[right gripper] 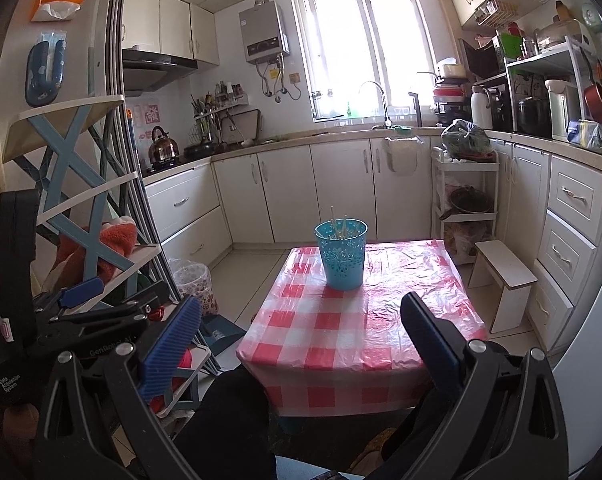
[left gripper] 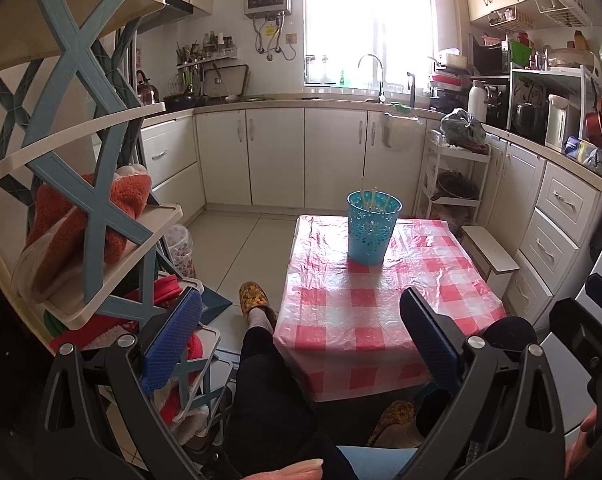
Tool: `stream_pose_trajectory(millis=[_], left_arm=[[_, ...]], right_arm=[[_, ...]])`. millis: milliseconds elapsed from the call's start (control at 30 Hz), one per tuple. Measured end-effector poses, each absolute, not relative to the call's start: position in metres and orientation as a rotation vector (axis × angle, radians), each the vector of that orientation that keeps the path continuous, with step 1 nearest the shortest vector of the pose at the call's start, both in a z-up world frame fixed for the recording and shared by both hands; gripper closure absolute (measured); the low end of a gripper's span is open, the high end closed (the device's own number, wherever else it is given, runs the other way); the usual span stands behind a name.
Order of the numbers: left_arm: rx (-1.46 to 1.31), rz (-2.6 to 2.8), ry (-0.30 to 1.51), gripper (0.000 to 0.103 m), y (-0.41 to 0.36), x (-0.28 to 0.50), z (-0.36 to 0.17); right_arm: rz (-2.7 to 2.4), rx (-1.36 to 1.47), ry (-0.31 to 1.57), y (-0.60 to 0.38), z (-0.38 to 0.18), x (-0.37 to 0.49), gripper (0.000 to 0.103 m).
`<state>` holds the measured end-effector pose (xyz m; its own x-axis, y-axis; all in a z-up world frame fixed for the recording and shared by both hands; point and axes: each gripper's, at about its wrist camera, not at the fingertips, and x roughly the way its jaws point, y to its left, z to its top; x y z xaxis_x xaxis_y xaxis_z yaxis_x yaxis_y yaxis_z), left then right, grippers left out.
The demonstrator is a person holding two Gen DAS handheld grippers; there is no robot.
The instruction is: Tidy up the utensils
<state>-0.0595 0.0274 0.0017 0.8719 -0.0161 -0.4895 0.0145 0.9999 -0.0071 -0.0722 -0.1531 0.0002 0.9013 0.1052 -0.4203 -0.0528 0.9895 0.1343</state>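
- The left gripper (left gripper: 301, 344) sits nearest its lens, at 6 o'clock in the left wrist view. Its blue-padded jaws are spread wide and hold nothing.
- The right gripper (right gripper: 301, 344) occupies the same 6 o'clock position in the right wrist view. Its jaws are likewise released and empty.
- Both tools are held low, above the person's knees (left gripper: 261, 380), and well apart from the work surface. This reads as a rest posture, either before the first reach or after the last placement.
- The table (right gripper: 401, 320), covered in a red-and-white checked cloth, lies directly beyond the jaws toward 12 o'clock.
- The blue perforated holder (right gripper: 342, 256) stands upright on the far half of the table, at 12 o'clock from the right gripper and slightly toward 1 o'clock from the left gripper.
- The chopsticks (left gripper: 371, 196) stand inside the holder, tips protruding above the rim. An upright holder keeps slender utensils gathered and easy to grasp.
- No loose utensils are visible on the cloth; the task appears complete or nearly so.
- A shelf rack (left gripper: 81, 120) stands at 9 o'clock, clear of the work path.
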Motion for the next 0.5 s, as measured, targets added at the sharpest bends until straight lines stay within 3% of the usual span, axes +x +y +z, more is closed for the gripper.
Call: stream_pose_trajectory(millis=[500], left_arm=[[0.002,-0.018,0.510,0.008,0.0294,-0.0635,0.0005]], right_arm=[[0.097,0.129,0.464,-0.1529,-0.0050,-0.0741,0.007]])
